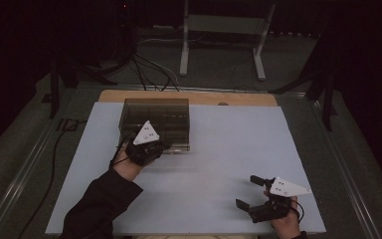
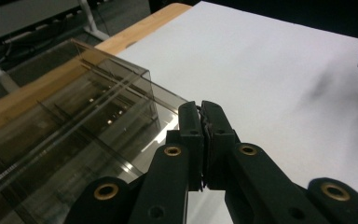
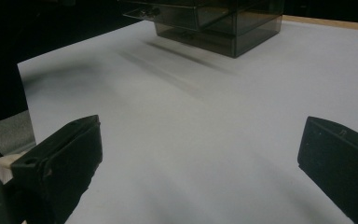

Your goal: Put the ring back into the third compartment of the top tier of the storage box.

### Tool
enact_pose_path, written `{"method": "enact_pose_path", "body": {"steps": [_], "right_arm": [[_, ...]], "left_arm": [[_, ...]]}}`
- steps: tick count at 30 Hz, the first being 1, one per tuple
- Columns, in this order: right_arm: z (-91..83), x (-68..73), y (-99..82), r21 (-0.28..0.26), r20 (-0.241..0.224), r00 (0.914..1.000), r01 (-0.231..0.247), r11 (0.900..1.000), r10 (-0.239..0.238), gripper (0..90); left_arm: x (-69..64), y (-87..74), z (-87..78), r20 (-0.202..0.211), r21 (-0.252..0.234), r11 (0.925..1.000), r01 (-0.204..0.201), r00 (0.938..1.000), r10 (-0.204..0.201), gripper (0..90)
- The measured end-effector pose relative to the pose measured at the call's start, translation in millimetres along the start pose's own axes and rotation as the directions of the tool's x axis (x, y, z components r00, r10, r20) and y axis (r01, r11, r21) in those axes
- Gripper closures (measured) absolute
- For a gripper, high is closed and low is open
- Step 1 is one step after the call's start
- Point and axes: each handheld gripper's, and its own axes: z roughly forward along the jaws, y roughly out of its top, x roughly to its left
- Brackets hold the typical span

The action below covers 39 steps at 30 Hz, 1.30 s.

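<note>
A smoky see-through drawer box (image 1: 156, 122) stands at the back left of the white table (image 1: 229, 149). My left gripper (image 1: 165, 147) is at the box's near front edge with its jaws pressed together. In the left gripper view the shut left gripper (image 2: 203, 121) sits just right of the box (image 2: 74, 130), and I cannot make out anything between its pads. My right gripper (image 1: 246, 191) rests low near the table's front right, jaws wide apart and holding nothing. In the right gripper view the open right gripper (image 3: 200, 154) faces the box (image 3: 223, 28) across bare table.
A wooden strip (image 1: 189, 96) edges the table's far side. Beyond it, a metal stand (image 1: 224, 30) and cables (image 1: 149, 69) lie on the dark floor. A lower drawer with a small knob (image 3: 149, 11) juts slightly from the box.
</note>
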Motion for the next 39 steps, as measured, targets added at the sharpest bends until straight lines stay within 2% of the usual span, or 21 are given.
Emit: {"method": "enact_pose_path", "body": {"steps": [11, 21, 27, 32, 34, 36, 37, 38, 39], "right_arm": [[-0.2, 0.1, -0.3, -0.001, 0.001, 1.0000, -0.003, 1.0000, 0.003, 0.0], [-0.1, 0.4, -0.5, -0.003, 0.000, 1.0000, -0.006, 1.0000, 0.006, 0.0], [0.6, 0.6, -0.6, -0.001, -0.003, 1.0000, -0.005, 1.0000, 0.005, 0.0], [1.0, 0.7, -0.8, 0.001, -0.004, 1.0000, -0.003, 1.0000, 0.003, 0.0], [1.0, 0.5, -0.9, 0.002, -0.005, 1.0000, -0.005, 1.0000, 0.005, 0.0], [1.1, 0.6, -0.8, 0.002, -0.004, 1.0000, -0.003, 1.0000, 0.003, 0.0], [1.0, 0.7, -0.8, 0.002, -0.005, 1.0000, -0.003, 1.0000, 0.003, 0.0], [1.1, 0.6, -0.9, 0.002, -0.007, 1.0000, -0.004, 1.0000, 0.004, 0.0], [1.4, 0.7, -0.9, 0.004, -0.008, 1.0000, -0.006, 1.0000, 0.006, 0.0]], "left_arm": [[6.0, 12.7, 7.6, 0.001, -0.019, 0.9998, 0.009, 1.0000, -0.009, 89.8], [14.2, 16.4, 11.8, -0.005, -0.042, 0.9980, 0.047, 0.9989, -0.047, 89.8], [18.1, 17.8, 17.0, -0.042, -0.024, 0.9978, 0.062, 0.9971, -0.063, 89.9], [21.5, 26.8, 14.1, -0.052, -0.073, 0.9949, 0.069, 0.9959, -0.073, 89.8], [21.0, 30.0, 15.4, -0.077, -0.080, 0.9940, 0.074, 0.9938, -0.080, 89.8], [21.1, 29.4, 23.4, -0.090, -0.063, 0.9946, 0.083, 0.9920, -0.088, 89.7], [23.3, 26.3, 33.2, -0.075, -0.023, 0.9955, 0.091, 0.9928, -0.093, 88.4], [26.0, 22.2, 44.0, -0.057, 0.027, 0.9939, 0.107, 0.9928, -0.106, 82.7], [26.5, 18.6, 51.2, -0.056, 0.051, 0.9914, 0.121, 0.9915, -0.118, 69.3]]}}
